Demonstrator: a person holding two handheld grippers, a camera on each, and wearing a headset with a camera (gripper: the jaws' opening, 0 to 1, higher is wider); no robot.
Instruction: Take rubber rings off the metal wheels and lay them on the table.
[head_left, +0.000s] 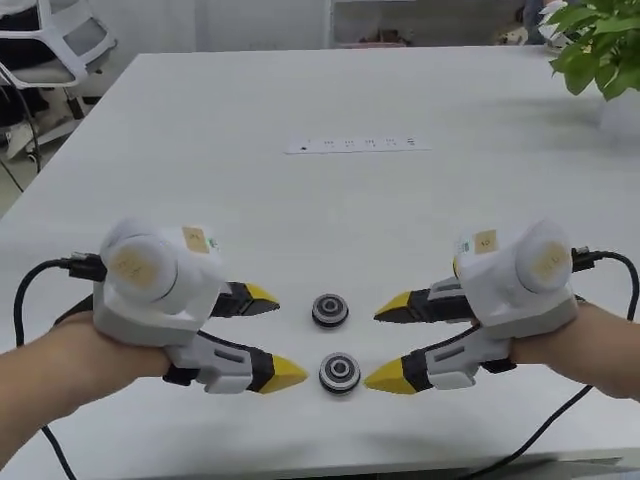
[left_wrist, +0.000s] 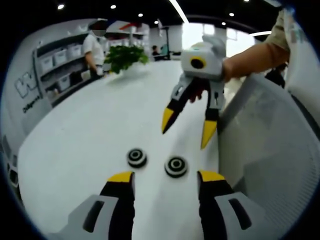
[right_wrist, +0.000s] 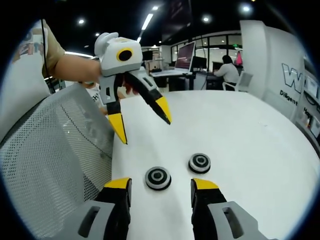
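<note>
- Near wheel (head_left: 340, 373): a metal wheel lying flat on the white table (head_left: 320, 210), close to the edge on the person's side. A dark band, apparently its rubber ring, encircles a paler hub.
- Far wheel (head_left: 330, 310): a similar wheel, also flat, just beyond the near wheel and not touching it. Its dark outer band is likewise in place.
- Left gripper (head_left: 275, 335): to the left of the near wheel, jaws spread wide and holding nothing. One yellow tip lies level with the near wheel, just beside it without contact, and the other lies level with the far wheel. In the left gripper view both wheels sit just ahead of the gap between the jaws.
- Right gripper (head_left: 380, 345): to the right of the near wheel, facing the left gripper. Its jaws are also spread and empty, with the lower tip just beside the near wheel but clear of it. In the right gripper view the near wheel sits just ahead of the gap between the tips.
- Socket strip (head_left: 355, 145): set flat in the table, well beyond the near wheel.
- Plant (head_left: 600, 45): far beyond the near wheel and to its right.
- Mesh chair back (right_wrist: 55, 150): on the person's side of the near wheel, beside the table edge.
</note>
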